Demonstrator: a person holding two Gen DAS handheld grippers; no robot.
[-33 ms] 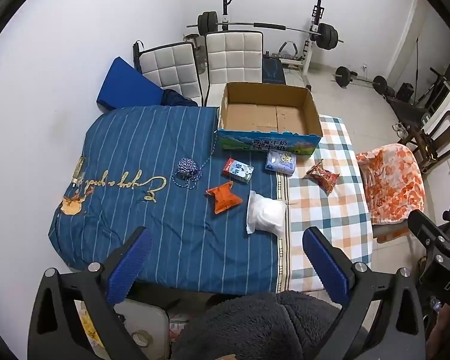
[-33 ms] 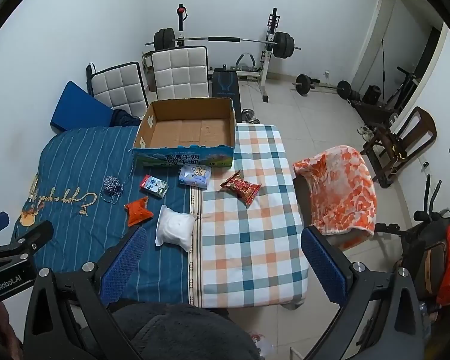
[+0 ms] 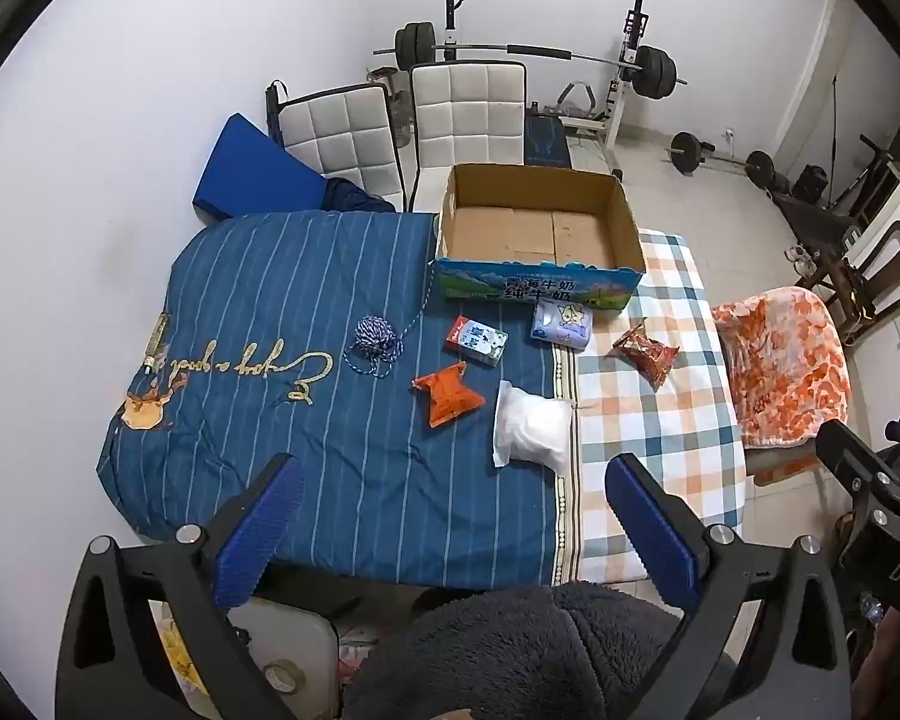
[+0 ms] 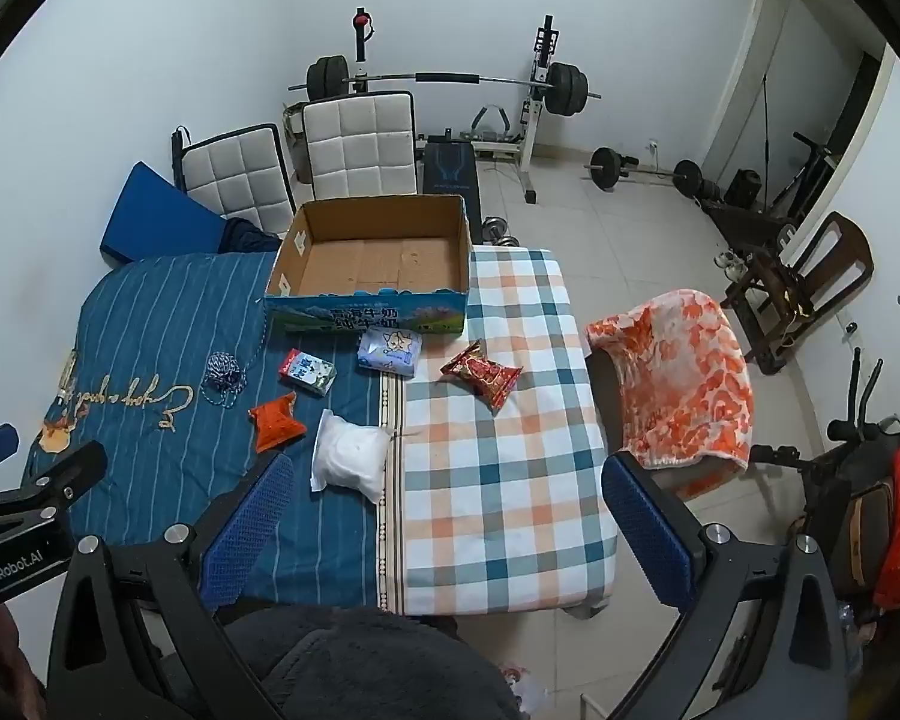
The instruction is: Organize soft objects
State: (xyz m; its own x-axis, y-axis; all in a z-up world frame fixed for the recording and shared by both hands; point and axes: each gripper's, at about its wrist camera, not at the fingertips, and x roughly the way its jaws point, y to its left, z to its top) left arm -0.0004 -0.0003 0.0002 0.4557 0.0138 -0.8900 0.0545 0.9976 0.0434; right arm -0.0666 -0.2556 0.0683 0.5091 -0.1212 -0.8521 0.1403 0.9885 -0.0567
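An empty open cardboard box (image 3: pixel 540 228) (image 4: pixel 378 252) stands at the far edge of the cloth-covered table. In front of it lie a blue-white rope ball (image 3: pixel 375 339) (image 4: pixel 222 369), a small milk carton (image 3: pixel 477 339) (image 4: pixel 308 371), a pale blue tissue pack (image 3: pixel 561 324) (image 4: pixel 390 350), a red snack bag (image 3: pixel 645 353) (image 4: pixel 483 375), an orange packet (image 3: pixel 447 393) (image 4: pixel 276 420) and a white soft bag (image 3: pixel 534 429) (image 4: pixel 351 456). My left gripper (image 3: pixel 456 531) and right gripper (image 4: pixel 444 531) are both open and empty, held high above the table's near edge.
Two white padded chairs (image 3: pixel 402 126) and a blue cushion (image 3: pixel 252 171) stand behind the table. An orange blanket covers a chair (image 4: pixel 684 378) at the right. Weights and a barbell rack (image 4: pixel 444 81) fill the back of the room. A wooden chair (image 4: pixel 804 282) stands far right.
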